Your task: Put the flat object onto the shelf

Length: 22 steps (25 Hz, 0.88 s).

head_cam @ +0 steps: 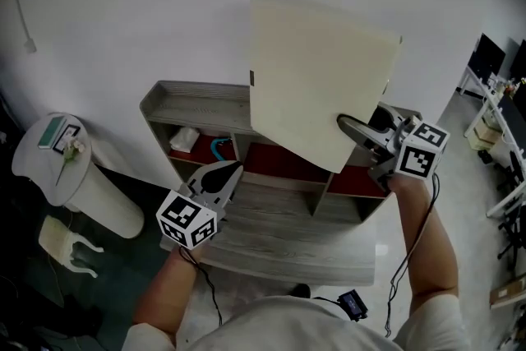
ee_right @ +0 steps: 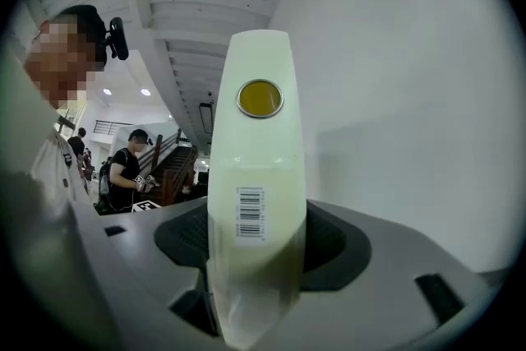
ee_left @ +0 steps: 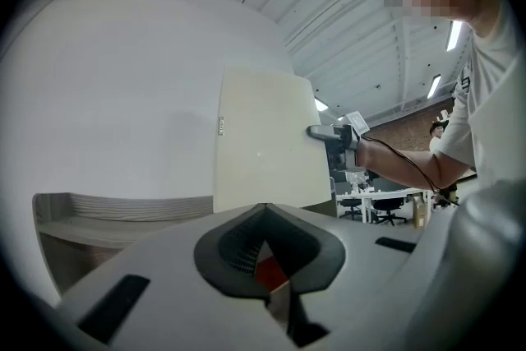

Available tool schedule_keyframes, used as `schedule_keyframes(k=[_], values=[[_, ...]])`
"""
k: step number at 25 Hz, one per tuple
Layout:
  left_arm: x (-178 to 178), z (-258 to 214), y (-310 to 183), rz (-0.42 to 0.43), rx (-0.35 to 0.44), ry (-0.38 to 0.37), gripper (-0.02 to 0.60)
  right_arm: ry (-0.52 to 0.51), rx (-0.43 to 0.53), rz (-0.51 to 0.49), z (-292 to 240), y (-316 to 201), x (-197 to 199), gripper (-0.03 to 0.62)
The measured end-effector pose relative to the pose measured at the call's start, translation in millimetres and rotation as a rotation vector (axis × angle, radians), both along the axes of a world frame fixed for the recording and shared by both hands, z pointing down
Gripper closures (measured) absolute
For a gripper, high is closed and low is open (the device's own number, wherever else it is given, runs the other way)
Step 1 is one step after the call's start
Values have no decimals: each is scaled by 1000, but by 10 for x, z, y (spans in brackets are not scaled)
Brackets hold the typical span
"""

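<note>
The flat object [head_cam: 316, 70] is a large cream panel, held tilted in the air above the grey wooden shelf unit [head_cam: 197, 101]. My right gripper [head_cam: 349, 126] is shut on its lower right edge. In the right gripper view the panel [ee_right: 259, 144] stands edge-on between the jaws, with a barcode label [ee_right: 249, 214] and a yellow disc [ee_right: 260, 98] on its edge. My left gripper [head_cam: 226, 171] hangs lower, in front of the shelf's compartments, shut with nothing in it. From the left gripper view the panel [ee_left: 263, 144] rises beyond the shelf top [ee_left: 107, 210].
The shelf's compartments have red backs [head_cam: 275, 160] and hold small items at the left. A grey wooden surface [head_cam: 288, 247] lies in front. A white round stand [head_cam: 57, 156] is at left, a black device [head_cam: 353, 304] on the floor, office desks [head_cam: 493, 94] at right. A white wall stands behind.
</note>
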<state>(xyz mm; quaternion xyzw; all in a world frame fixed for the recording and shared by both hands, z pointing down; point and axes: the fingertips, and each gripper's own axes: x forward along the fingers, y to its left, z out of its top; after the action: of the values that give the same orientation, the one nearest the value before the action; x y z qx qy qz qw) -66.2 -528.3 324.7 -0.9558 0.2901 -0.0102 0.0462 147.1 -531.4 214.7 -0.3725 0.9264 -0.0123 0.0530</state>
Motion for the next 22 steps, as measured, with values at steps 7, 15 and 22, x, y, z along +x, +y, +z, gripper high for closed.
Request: schedule_keyframes(k=[7, 15, 22], values=[[108, 13, -439, -63, -23, -16, 567, 40, -9, -89, -55, -713, -13, 307], [224, 145, -672, -96, -34, -19, 566, 48, -25, -134, 114, -1113, 50, 306], [374, 198, -797, -91, -41, -16, 566, 30, -29, -174, 209, -1274, 109, 306]])
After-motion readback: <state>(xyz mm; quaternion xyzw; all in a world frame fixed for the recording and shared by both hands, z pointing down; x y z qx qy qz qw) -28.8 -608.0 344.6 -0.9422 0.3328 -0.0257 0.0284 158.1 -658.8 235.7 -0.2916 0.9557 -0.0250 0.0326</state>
